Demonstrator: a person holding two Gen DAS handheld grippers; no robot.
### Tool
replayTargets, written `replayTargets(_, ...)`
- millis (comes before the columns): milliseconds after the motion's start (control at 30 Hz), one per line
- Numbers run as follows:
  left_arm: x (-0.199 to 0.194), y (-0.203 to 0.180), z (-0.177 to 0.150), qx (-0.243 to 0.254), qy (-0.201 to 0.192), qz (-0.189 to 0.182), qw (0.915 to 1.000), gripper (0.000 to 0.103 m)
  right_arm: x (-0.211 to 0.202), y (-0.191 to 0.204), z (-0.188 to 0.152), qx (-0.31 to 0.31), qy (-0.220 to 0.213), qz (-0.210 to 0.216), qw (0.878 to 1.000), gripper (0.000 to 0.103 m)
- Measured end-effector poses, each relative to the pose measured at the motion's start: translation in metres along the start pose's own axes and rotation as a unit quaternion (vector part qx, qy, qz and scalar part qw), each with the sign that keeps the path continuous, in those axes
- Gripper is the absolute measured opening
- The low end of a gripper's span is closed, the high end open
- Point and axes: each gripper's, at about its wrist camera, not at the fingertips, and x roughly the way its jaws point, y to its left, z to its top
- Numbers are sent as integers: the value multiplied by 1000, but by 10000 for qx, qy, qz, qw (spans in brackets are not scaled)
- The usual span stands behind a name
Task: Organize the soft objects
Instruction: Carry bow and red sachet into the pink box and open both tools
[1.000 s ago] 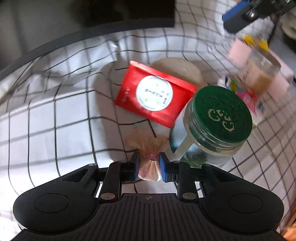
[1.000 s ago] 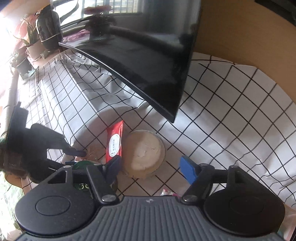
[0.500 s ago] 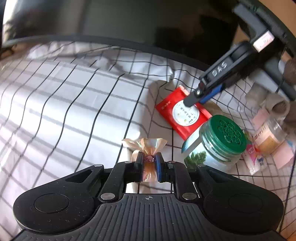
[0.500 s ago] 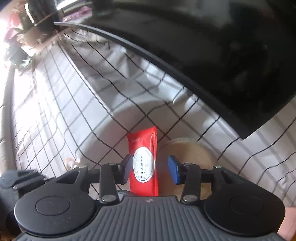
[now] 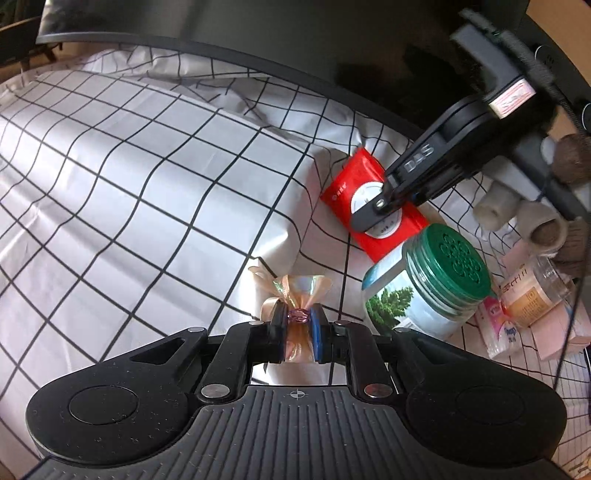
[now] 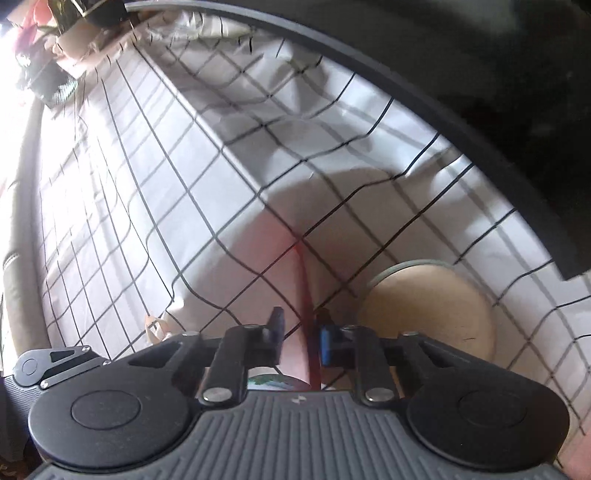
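My left gripper [image 5: 298, 325] is shut on a small peach ribbon pouch [image 5: 295, 290] and holds it above the checked cloth. A red packet [image 5: 343, 188] with a white round label lies on the cloth to the upper right. My right gripper [image 5: 384, 201] is down on that packet. In the right wrist view the right gripper [image 6: 301, 334] straddles the red packet [image 6: 309, 306], seen edge-on; its jaws stand narrow, with a gap on the left side. A tan round pad [image 6: 428, 314] lies just right of it.
A jar with a green lid [image 5: 436, 280] stands beside the red packet. A small clear jar [image 5: 532, 295], pink packets [image 5: 495, 325] and grey rolls [image 5: 495, 206] crowd the right. A dark curved monitor [image 5: 295, 33] borders the far side. Checked cloth [image 5: 129, 184] spreads left.
My left gripper has held the pouch and drawn back, left of the jar. My right gripper has dropped onto the red packet and its jaws have narrowed around it.
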Motion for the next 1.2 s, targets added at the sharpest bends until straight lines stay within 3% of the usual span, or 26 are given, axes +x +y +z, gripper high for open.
replayTargets(67,0,-1,-1,-39,46,-34,10000,16,3,0,1,-48,-40,-133,9999,6)
replayTargets(167,-4,-5,-2,-33,43,-91,9999,16,-14,1,0,-123,-204,7,9997,6)
replayTargets(467,-23,-13,14,-42,-221,-118,9997,16,-105,16,-12,-370,-945,14,9948,6)
replayTargets(767,-52,-43,32,187,-408,-150,9989,16,-183,-4,-82,-105,-1613,-219,9866,6)
replayTargets(1067,-81,-107,39,809,-778,-369,9930,16,-245,-40,-165,460,-2331,-357,9707,6)
replayTargets(1200,-78,-133,39,951,-716,-540,9914,16,-261,-54,-190,694,-2562,-345,9635,6)
